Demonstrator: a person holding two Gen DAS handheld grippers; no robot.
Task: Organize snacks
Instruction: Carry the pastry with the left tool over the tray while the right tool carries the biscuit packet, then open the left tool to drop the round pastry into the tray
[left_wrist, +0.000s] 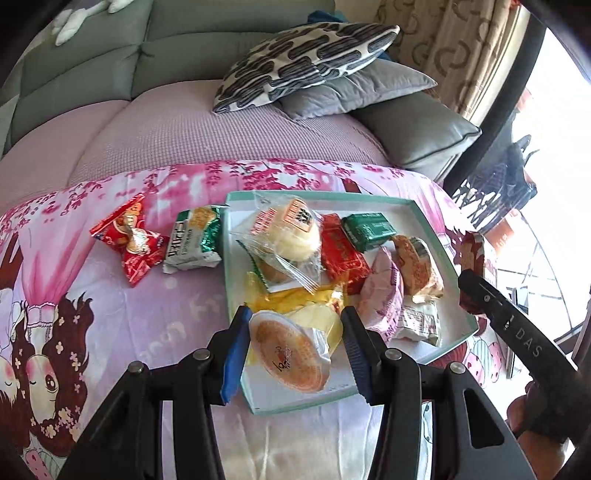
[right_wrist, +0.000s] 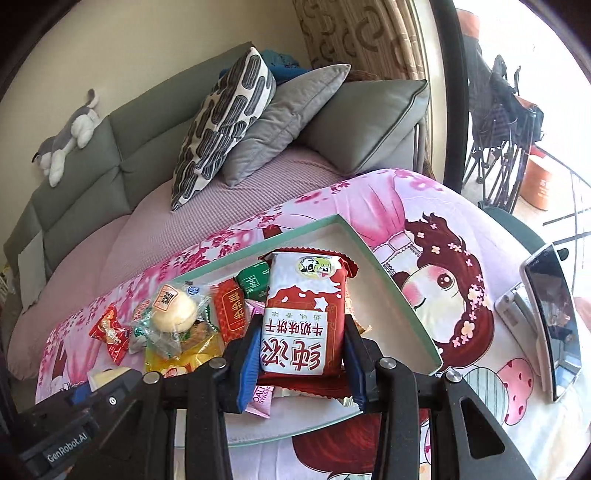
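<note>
While both grippers hang over the near end of the tray, the scene reads near to far:

Left gripper (left_wrist: 291, 354): jaws drawn close, its blue pads against the sides of a clear-wrapped round pastry (left_wrist: 291, 356) with an orange top, held over the tray's near left corner.

Right gripper (right_wrist: 301, 363): jaws partway closed, gripping a red-and-white biscuit pack (right_wrist: 304, 314) by its two long edges; the pack stands upright between the fingers, above the tray's near right part.

Tray (left_wrist: 424, 218): shallow, white inside with a pale green rim, lying on the pink cartoon cloth (left_wrist: 110, 314).

Tray, near part: a yellow packet (left_wrist: 295, 299) under the held pastry, a pink wrapped snack (left_wrist: 382, 302) to its right, and a small white sachet (left_wrist: 421, 321) at the near right.

Tray, middle: a pale round bun in clear wrap (left_wrist: 291, 232) stacked on other wrapped pieces, a red packet (left_wrist: 343, 254) just right of it, and a brown-printed pack (left_wrist: 419, 269) further right.

Tray, far part: a green packet (left_wrist: 367, 230) beside the red one.

Left of the tray, on the cloth: a green-and-white pack (left_wrist: 194, 240) touching the tray's left rim, and a red candy-shaped bag (left_wrist: 129, 240) further left.

Right of the tray: a phone on a stand (right_wrist: 546, 321).

Far: a sofa with a patterned pillow (left_wrist: 306, 62) lying on grey cushions (left_wrist: 354, 88).
</note>
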